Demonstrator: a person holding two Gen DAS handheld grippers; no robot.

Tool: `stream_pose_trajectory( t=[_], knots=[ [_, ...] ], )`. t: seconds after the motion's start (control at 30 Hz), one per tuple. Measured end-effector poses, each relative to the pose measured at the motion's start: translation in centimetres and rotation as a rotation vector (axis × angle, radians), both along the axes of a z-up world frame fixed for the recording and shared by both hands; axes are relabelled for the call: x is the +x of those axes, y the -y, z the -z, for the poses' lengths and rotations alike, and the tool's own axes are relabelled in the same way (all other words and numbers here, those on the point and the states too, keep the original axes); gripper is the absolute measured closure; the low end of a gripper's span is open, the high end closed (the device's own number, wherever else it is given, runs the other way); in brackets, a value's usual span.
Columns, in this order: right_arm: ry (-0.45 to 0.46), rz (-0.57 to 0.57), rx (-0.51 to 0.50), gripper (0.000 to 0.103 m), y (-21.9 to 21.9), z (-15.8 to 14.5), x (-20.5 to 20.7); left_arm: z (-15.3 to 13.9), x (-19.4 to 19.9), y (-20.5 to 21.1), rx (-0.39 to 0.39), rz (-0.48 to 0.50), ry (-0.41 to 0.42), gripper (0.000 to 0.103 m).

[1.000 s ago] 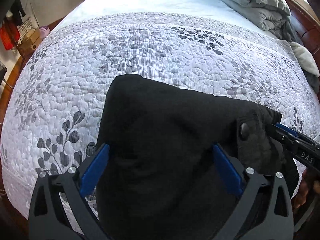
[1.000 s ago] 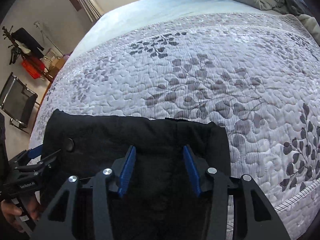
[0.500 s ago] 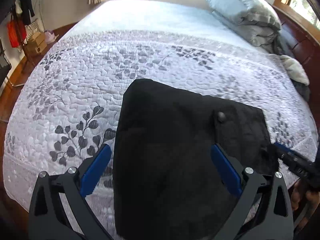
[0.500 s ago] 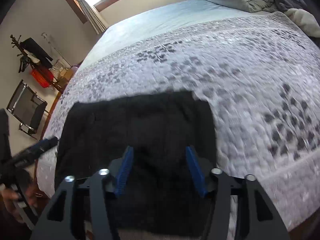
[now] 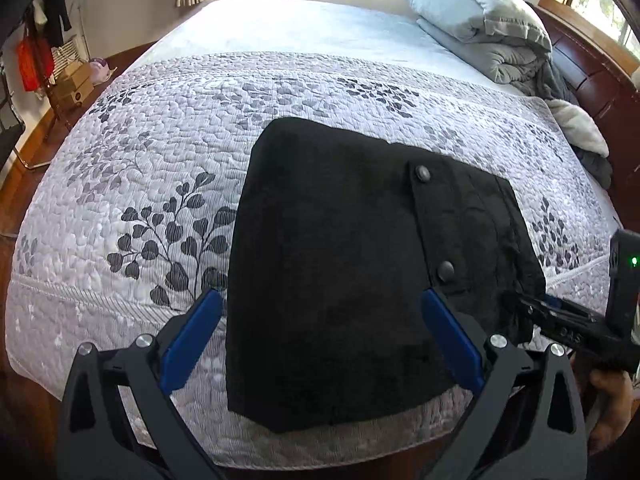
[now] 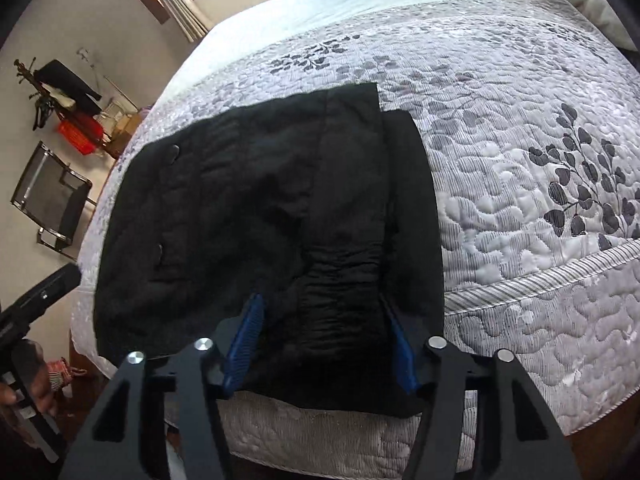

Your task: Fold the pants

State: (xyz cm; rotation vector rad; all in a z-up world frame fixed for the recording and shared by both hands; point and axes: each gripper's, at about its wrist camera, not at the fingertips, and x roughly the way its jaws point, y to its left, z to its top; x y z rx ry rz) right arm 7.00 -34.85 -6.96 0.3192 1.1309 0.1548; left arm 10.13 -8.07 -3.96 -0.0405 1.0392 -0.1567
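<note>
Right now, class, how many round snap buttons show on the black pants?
2: upper button near the pants' far edge, lower button closer to the camera. Folds may hide others.

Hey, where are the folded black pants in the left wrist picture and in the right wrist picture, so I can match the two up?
Left wrist view: the black pants lie centre and lower right on the quilt, between the left gripper fingers.
Right wrist view: the pants fill centre-left, reaching the bed's near edge.
Shared landmark: the round snap button on the pants, upper left in the right view.
</note>
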Motion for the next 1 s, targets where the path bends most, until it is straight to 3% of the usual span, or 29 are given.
stream_pose_trajectory(
  t=[0.23,0.4,0.73,0.9,1.0],
  knots=[
    [0.019,-0.015,-0.011,0.07,0.4,-0.8,-0.5,0.8,-0.7,0.1,0.005,0.008,-0.026,0.003],
    [0.042,-0.028,-0.026,0.078,0.4,-2.0,-0.9,1.2,-0.9,0.1,0.01,0.015,-0.043,0.003],
    [-0.012,0.01,-0.011,0.073,0.9,0.6,-0.4,1.6,-1.0,0.4,0.021,0.028,-0.051,0.003],
    [0.002,0.023,0.011,0.063,1.4,-0.3,-0.8,2.9,-1.1,-0.5,0.05,0.017,-0.073,0.003],
    [0.014,0.017,0.007,0.063,1.5,-1.2,-1.6,3.7,-1.4,-1.3,0.058,0.003,-0.08,0.003]
  ],
)
